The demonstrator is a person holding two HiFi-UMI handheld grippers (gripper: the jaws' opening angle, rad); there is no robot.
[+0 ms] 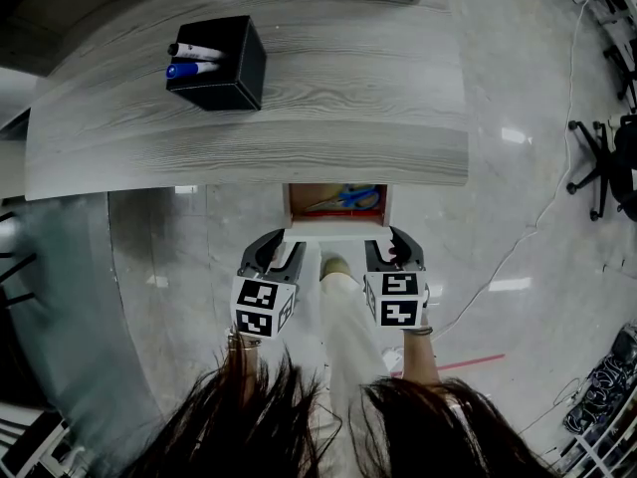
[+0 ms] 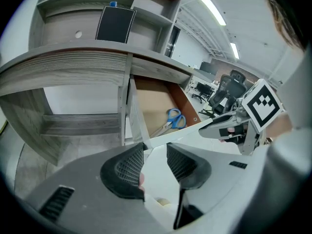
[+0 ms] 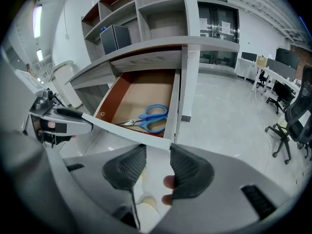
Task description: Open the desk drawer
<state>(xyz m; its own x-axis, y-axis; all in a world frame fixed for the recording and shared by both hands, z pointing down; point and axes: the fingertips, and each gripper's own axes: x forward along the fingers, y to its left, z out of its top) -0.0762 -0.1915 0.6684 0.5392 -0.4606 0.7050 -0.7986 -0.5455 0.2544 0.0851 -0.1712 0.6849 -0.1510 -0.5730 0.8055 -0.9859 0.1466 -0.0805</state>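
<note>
The desk drawer (image 1: 336,231) stands pulled out from under the curved grey desk (image 1: 299,127), with blue-handled scissors (image 1: 350,198) on its brown bottom. My left gripper (image 1: 280,250) is at the left end of the white drawer front, my right gripper (image 1: 391,249) at the right end. In the left gripper view the jaws (image 2: 155,155) stand apart, the front's corner (image 2: 144,146) just at their tips. The right gripper (image 3: 158,156) shows the same gap, with the front's end (image 3: 168,141) at its tips. Neither clamps anything. The scissors (image 3: 151,118) lie near the drawer's right wall.
A black box (image 1: 217,63) holding markers sits on the desk at the back left. My white trouser leg and shoe (image 1: 334,267) stand between the grippers. Office chairs (image 1: 602,167) and a floor cable (image 1: 537,217) are to the right. Shelves (image 3: 161,13) rise above the desk.
</note>
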